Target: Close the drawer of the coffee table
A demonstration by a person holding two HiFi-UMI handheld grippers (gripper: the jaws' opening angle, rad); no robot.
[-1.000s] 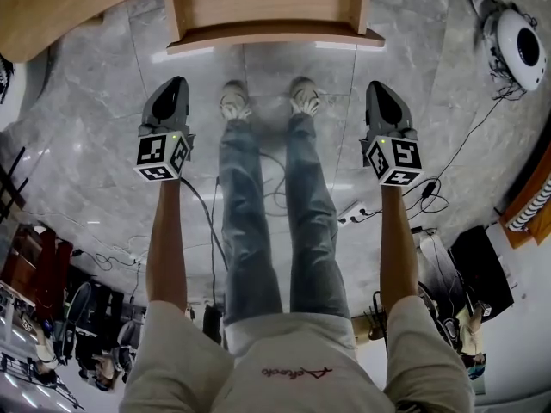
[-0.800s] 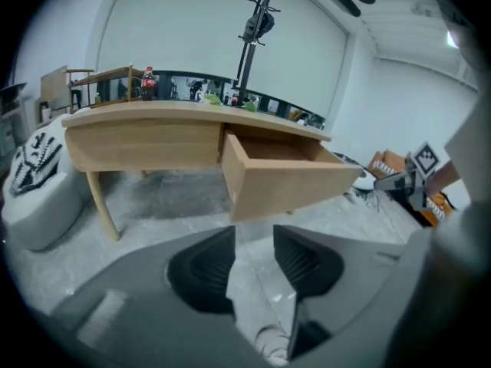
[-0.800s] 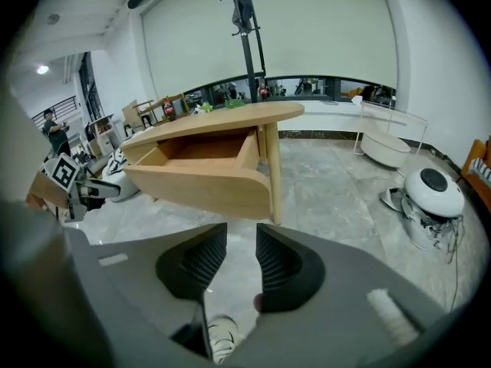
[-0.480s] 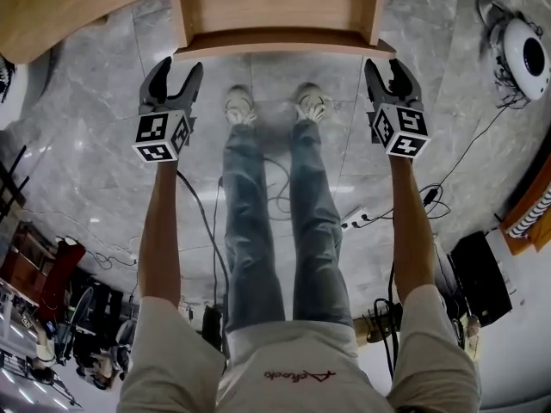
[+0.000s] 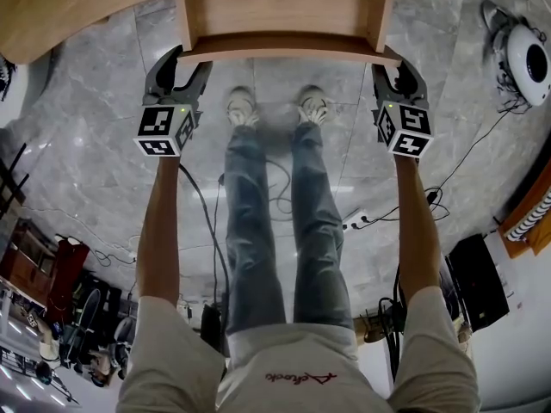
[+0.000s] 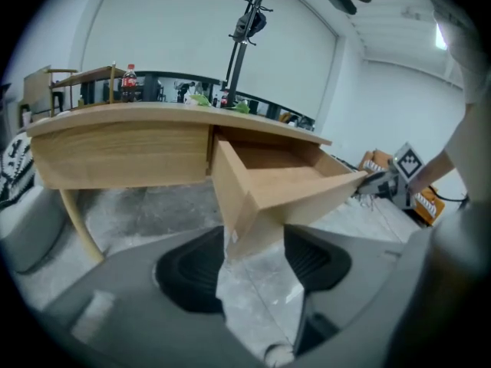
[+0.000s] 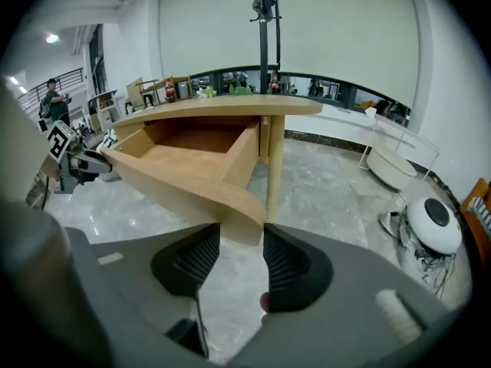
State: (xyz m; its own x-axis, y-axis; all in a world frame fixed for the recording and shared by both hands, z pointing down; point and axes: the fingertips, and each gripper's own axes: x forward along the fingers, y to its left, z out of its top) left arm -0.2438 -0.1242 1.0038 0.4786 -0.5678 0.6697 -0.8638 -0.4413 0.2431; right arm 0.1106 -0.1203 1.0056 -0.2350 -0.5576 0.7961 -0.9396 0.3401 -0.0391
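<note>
Reached drawer (image 5: 284,46) front at upper frame with left tool (image 5: 185,61) and right tool (image 5: 396,69), jaws just spread apart; push due next

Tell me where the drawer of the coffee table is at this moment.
In the head view the drawer stands pulled out of the coffee table at top centre, just beyond the person's shoes on the grey floor.

Recording lab in a large hall — grey marble floor (image 5: 95,144), loose cables (image 5: 277,198), tall equipment stand (image 7: 263,37)
</note>
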